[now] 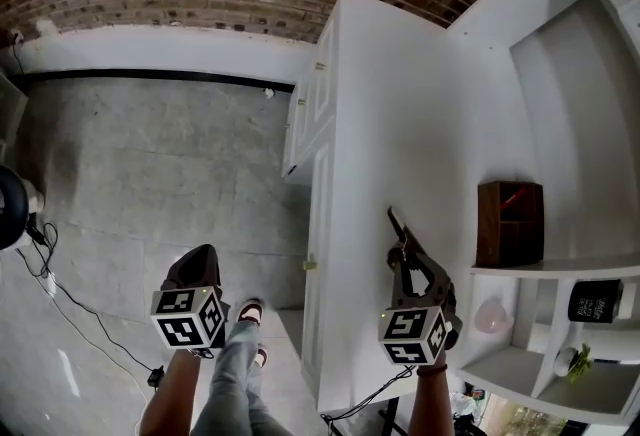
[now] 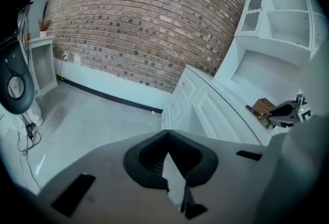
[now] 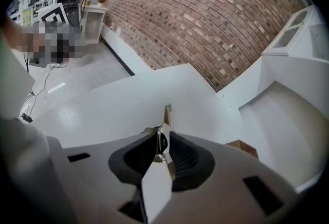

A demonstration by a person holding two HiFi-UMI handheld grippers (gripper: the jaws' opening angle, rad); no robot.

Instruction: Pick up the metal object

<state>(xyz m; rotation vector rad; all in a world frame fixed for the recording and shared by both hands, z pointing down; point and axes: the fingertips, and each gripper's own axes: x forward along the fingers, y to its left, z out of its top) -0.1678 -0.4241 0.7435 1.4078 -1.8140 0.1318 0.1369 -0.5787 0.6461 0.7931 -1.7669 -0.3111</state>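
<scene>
The metal object (image 1: 397, 222) is a thin, flat, dark strip. It sticks out forward from my right gripper (image 1: 407, 254), which is shut on it above the white counter (image 1: 380, 104). In the right gripper view the strip (image 3: 166, 115) stands on edge between the closed jaws of that gripper (image 3: 163, 136), pointing at the brick wall. My left gripper (image 1: 200, 256) hangs over the floor left of the counter. It (image 2: 167, 138) is shut with nothing in it. The left gripper view also catches the right gripper (image 2: 286, 112) with the strip (image 2: 256, 114).
A brown wooden box (image 1: 510, 222) stands on the counter right of the right gripper. Shelves at lower right hold a black mug (image 1: 595, 302) and a pale pink item (image 1: 492, 316). White cabinet doors (image 1: 308, 119) face the grey floor (image 1: 150, 174). A cable (image 1: 70, 304) runs there.
</scene>
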